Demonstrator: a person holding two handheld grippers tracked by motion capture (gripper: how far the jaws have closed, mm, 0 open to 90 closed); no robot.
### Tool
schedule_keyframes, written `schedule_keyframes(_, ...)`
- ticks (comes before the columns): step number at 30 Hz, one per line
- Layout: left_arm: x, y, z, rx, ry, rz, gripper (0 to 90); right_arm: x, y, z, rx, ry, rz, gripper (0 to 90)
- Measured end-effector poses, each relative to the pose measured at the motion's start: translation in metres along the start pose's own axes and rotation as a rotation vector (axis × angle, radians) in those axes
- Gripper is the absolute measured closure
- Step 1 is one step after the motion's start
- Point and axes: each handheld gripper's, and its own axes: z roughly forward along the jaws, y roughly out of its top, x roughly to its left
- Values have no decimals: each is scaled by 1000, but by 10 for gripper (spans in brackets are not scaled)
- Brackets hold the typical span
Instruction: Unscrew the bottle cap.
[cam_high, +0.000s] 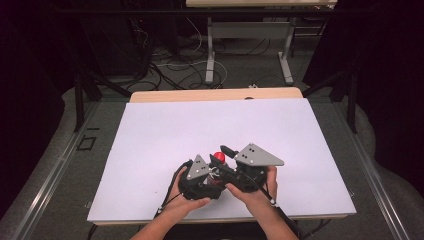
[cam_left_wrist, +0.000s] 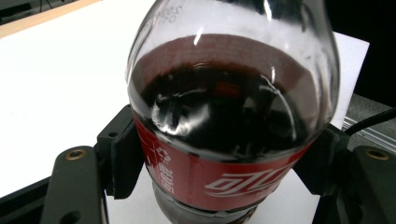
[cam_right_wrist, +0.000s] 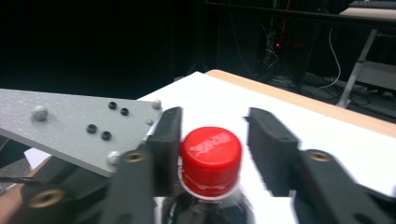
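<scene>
With the left tool (cam_left_wrist: 219, 161), pinched the cola bottle (cam_left_wrist: 233, 107) across its red label, both jaws pressed against its sides, and held it upright on the white tabletop (cam_high: 200, 125), near the person's edge. With the right tool (cam_right_wrist: 215, 126), straddled the red cap (cam_right_wrist: 211, 149) with jaws spread. Touched the cap with the left-hand jaw in the right gripper view, with a gap at the other.

a lab: dark curtains, floor cables (cam_high: 175, 67), white-topped test table (cam_high: 150, 150)
</scene>
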Motion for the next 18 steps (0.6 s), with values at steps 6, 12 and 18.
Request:
schedule_keyframes(6, 2, 0, -1, -2, -8, 4, 293, -12, 2, 3, 12, 114, -26, 611)
schedule_keyframes(12, 2, 1, -4, -12, -42, 20, 293, -44, 9, 8, 25, 401, -73, 613)
schedule_keyframes(18, 0, 1, -3, -12, -63, 21, 293, -72, 10, 21, 16, 663, -146, 614)
